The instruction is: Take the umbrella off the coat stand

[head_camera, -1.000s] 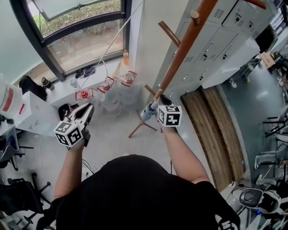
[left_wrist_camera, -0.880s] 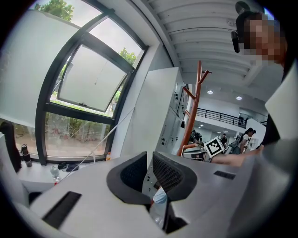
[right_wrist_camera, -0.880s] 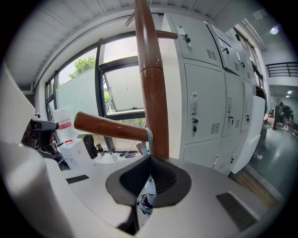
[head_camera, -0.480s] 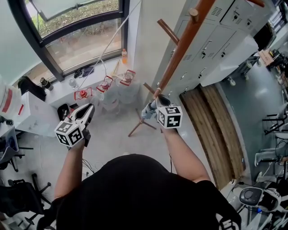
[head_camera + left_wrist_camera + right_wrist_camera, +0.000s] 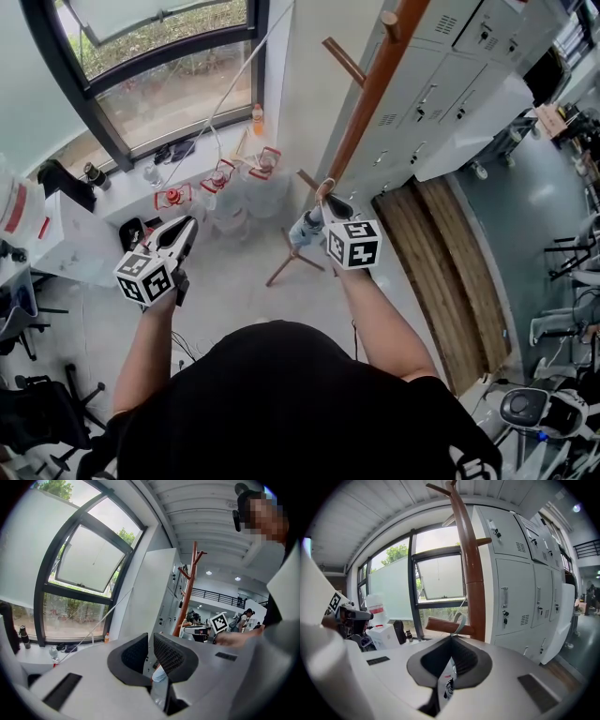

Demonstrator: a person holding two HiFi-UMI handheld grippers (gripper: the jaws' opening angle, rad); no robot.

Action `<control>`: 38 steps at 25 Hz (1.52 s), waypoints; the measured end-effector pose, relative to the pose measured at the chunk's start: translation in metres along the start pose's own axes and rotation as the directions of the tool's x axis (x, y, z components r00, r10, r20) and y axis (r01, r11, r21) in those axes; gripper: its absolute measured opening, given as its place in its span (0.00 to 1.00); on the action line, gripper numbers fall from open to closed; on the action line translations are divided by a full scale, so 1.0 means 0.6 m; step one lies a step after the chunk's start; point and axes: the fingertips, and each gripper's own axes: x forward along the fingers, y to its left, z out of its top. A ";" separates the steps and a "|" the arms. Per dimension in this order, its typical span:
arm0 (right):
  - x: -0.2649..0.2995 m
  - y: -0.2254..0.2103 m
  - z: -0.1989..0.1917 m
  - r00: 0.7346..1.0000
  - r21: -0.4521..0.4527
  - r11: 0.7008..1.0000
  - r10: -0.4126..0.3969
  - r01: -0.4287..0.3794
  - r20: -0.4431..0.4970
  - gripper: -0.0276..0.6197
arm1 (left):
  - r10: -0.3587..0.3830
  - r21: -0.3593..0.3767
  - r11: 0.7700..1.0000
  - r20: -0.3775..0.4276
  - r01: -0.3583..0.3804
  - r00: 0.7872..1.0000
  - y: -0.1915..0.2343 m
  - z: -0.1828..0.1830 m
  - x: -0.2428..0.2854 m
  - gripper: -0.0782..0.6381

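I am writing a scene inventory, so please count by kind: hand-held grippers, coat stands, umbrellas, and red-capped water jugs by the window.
Hand-held grippers: 2 (left hand-held gripper, right hand-held gripper)
Coat stand: 1
Umbrella: 1
Red-capped water jugs: 3
Total: 7

Above the right gripper (image 5: 328, 206), the coat stand (image 5: 375, 84) runs past the head view's top edge, so its crown is cut off. Below the gripper, the stand's foot is partly hidden by it. Behind the closed jaws, the umbrella (image 5: 448, 678) shows only as a sliver, its label print too small to read. How the strap (image 5: 461, 615) sits inside the jaws is hidden.
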 end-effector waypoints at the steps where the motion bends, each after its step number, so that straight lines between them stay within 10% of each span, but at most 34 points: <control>1: -0.003 0.003 0.000 1.000 -0.002 1.000 0.002 -0.002 0.000 0.06 | 0.000 0.000 1.000 0.002 0.000 1.000 -0.001 0.000 -0.003 0.19; 38: -0.211 0.005 0.011 0.989 -0.065 0.990 0.128 -0.123 0.070 0.06 | 0.037 0.025 0.999 0.047 -0.038 0.998 -0.160 -0.012 -0.050 0.19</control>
